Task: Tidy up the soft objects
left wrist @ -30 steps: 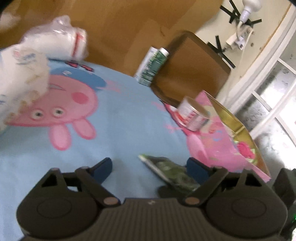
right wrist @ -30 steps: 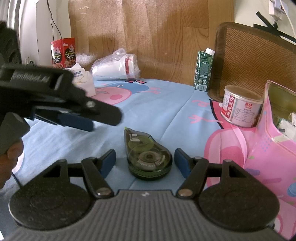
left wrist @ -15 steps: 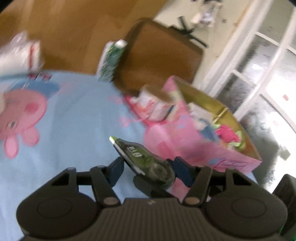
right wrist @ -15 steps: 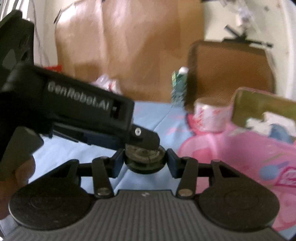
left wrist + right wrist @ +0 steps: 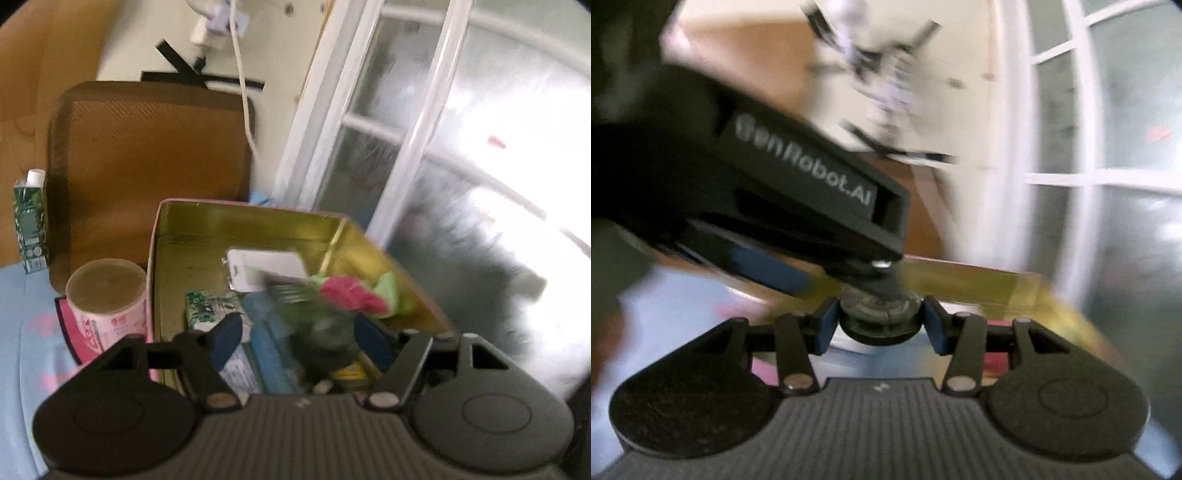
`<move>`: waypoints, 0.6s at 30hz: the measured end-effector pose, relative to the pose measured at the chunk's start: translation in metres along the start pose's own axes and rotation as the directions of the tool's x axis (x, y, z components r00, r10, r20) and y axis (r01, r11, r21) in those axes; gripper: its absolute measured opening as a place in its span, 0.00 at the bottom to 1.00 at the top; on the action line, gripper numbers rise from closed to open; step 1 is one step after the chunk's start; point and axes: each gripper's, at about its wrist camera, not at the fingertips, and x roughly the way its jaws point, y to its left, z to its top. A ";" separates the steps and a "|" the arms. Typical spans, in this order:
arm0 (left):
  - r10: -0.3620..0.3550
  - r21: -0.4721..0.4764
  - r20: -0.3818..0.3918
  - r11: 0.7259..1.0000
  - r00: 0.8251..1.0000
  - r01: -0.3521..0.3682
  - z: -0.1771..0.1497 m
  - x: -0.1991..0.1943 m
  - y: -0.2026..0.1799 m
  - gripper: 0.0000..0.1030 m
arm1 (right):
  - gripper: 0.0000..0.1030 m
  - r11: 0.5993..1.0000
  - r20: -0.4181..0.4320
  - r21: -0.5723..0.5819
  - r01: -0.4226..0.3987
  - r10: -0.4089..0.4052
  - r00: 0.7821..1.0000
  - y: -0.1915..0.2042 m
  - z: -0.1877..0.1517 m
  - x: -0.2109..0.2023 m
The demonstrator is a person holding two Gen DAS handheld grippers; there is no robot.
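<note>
My right gripper [image 5: 880, 325] is shut on a dark green correction-tape dispenser [image 5: 879, 317] and holds it up over the gold-lined pink box [image 5: 979, 284]. The dispenser also shows, blurred, between the fingers of my left gripper [image 5: 295, 332], which is open around it above the box [image 5: 258, 229]. The black body of the left gripper [image 5: 768, 184] crosses the right wrist view from the left, just above the dispenser. In the box lie a pink and green soft toy [image 5: 354, 295], a white card [image 5: 266, 269], a blue item [image 5: 266, 332] and a small green-print carton [image 5: 210, 306].
A pink-labelled round tin [image 5: 107, 299] stands left of the box on the blue cloth [image 5: 22, 350]. A green carton [image 5: 31, 221] and a brown woven chair back [image 5: 147, 166] are behind. A white-framed glass door [image 5: 461, 166] is on the right.
Both grippers have swung right from the blue cloth to above the box. The right gripper closed on the dispenser and lifted it off the cloth; the left gripper stays beside it.
</note>
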 end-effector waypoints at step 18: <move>0.279 0.075 0.029 0.957 0.960 -0.281 -0.041 -0.053 -0.010 0.92 | 0.52 0.968 -0.050 0.228 -0.104 0.118 0.992 -0.019 -0.009 -0.038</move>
